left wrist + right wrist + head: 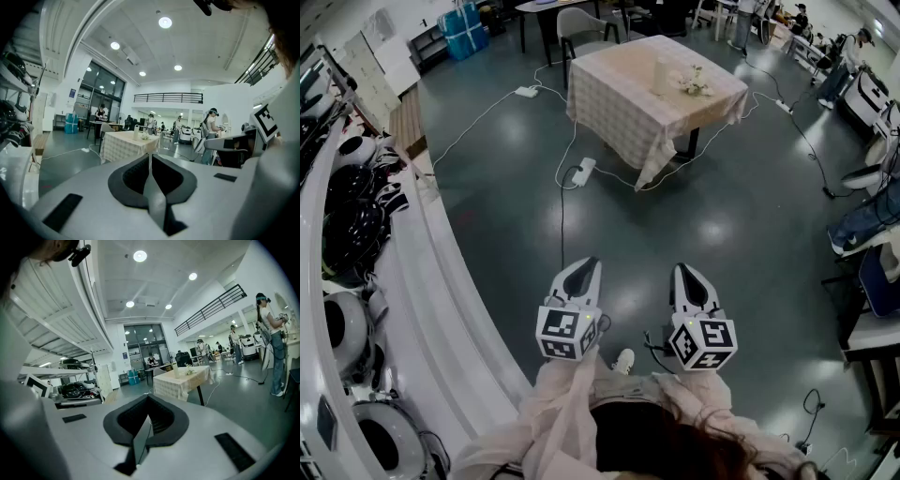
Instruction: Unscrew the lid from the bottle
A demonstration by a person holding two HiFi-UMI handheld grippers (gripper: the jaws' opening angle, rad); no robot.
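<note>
The person is standing on the dark floor (487, 187), well apart from the table (609, 112) draped in a checked cloth. They are holding the left tongs (587, 266) and the right tongs (685, 272) side by side, both pointing toward the table and tipping slightly downward. The jaws of both tongs are sitting pressed together with nothing between them, as each gripper view is showing.

The bottle (661, 75), pale and upright, is standing on the table near its middle, just beside a small bunch of white flowers (695, 84). Neither pair of tongs is touching it.

A grey chair (581, 26) is sitting at the table's far side. A white power strip (581, 172) is lying on the floor near the table's closest corner, and a 2nd power strip (526, 91) is lying off the table's left side, with cables (562, 216) trailing from them. Far to the left of the table, curved white shelving (441, 281) is carrying dark helmet-like gear (352, 220).
</note>
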